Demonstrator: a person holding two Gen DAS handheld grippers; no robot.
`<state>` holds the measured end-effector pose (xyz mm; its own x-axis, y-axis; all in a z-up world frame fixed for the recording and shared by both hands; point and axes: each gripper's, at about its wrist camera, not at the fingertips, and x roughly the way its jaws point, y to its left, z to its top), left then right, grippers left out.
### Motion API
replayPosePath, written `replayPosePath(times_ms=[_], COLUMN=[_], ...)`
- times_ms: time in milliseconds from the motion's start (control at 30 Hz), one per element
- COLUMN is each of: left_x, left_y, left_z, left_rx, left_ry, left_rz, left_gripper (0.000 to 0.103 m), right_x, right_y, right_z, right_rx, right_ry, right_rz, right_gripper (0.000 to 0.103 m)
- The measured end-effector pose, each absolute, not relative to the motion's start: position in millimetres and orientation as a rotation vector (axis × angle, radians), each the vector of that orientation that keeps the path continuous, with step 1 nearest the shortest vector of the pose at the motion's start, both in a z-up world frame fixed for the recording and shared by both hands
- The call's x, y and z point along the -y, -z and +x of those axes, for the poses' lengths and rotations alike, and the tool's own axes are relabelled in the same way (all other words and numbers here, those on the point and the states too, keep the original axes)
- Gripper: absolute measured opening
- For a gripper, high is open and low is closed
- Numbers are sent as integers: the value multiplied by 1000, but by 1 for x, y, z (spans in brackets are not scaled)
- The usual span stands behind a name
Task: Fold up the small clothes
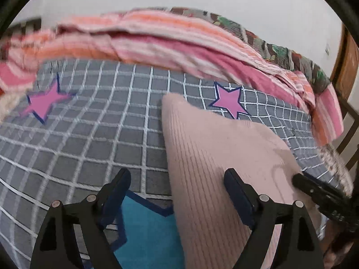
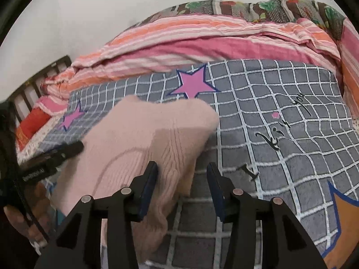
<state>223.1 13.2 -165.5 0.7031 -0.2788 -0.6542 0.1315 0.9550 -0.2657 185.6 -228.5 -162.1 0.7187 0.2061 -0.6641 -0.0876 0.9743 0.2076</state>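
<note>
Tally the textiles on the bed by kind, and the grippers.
Ribbed pink garment: 1
Grey checked blanket: 1
Pink-orange striped cover: 1
Floral quilt: 1
Grippers, left and right: 2
Total: 6

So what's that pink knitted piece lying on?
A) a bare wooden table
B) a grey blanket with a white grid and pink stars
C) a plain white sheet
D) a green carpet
B: the pink knitted garment lies on a grey blanket crossed by white grid lines, with a pink star printed just beyond it; both open grippers, left gripper and right gripper, are at its edges.
</note>
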Motion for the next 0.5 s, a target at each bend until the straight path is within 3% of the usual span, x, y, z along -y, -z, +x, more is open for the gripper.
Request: replayPosePath(times_ms=[500], left_x=[1], left_y=[170], left_z=[213], left_rx=[-710], left_ry=[165], left_rz=[-97], left_gripper=[84], right_x=[218], right_y=[177], right_z=[206], right_rx=[-767], right_ry=[-81], right_rz=[141], right_gripper=[42])
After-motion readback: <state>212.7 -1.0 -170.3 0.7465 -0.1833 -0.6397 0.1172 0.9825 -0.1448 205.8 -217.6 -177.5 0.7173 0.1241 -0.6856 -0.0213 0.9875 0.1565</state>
